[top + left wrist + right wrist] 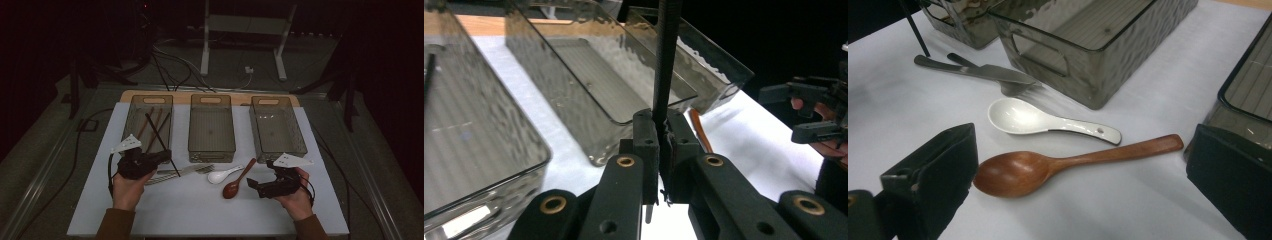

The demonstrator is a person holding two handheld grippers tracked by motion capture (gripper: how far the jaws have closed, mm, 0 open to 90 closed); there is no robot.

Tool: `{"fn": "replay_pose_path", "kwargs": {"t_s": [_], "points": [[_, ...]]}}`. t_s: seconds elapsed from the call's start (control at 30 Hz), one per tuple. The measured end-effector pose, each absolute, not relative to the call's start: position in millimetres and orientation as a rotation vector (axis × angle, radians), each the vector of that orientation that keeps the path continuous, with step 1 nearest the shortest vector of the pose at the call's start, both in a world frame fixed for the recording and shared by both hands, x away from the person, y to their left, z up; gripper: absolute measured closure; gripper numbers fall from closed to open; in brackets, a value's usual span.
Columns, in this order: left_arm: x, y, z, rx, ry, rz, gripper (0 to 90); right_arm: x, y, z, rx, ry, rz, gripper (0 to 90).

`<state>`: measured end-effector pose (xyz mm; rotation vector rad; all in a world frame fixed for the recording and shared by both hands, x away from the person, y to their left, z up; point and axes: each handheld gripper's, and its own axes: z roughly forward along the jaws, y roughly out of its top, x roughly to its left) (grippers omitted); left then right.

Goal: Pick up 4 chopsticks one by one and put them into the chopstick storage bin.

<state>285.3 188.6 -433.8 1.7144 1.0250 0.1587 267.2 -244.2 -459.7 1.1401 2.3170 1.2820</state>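
Three clear bins stand along my bench, chopsticks already lying in the left one, while my left gripper clamps a black chopstick beside it and my right gripper gapes empty around the wooden spoon, unsorted with the white spoon and forks.

- table: white top, with a wooden strip along the far edge
- three clear smoked bins across the far half, side by side with gaps between
- left bin: chopsticks inside (brown ones and a dark one, count unclear)
- middle bin and right bin: standing on the top like the left one
- forks: metal, lying flat just in front of the gap between the left and middle bins, tines toward the middle bin
- white spoon: ceramic, right of the forks, bowl nearest the person
- wooden spoon: just right of the white one, handle angled toward the right bin
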Motion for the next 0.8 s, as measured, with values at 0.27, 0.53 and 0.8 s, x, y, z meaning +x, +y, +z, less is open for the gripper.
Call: {"fn": "replay_pose_path", "kwargs": {"t_s": [0.27, 0.53, 0.8], "points": [[287, 204, -427, 1.711, 1.054, 0.196, 87.7, 266, -250, -462, 1.153, 2.297, 1.282, 0.2], [292, 218, -417, 1.717, 1.081, 0.243, 87.7, 263, -257, -464, 1.160, 2.279, 1.270, 0.2], [300, 230, -412, 1.728, 1.120, 0.288, 87.7, 260, -262, -466, 1.172, 2.268, 1.266, 0.2]]}}
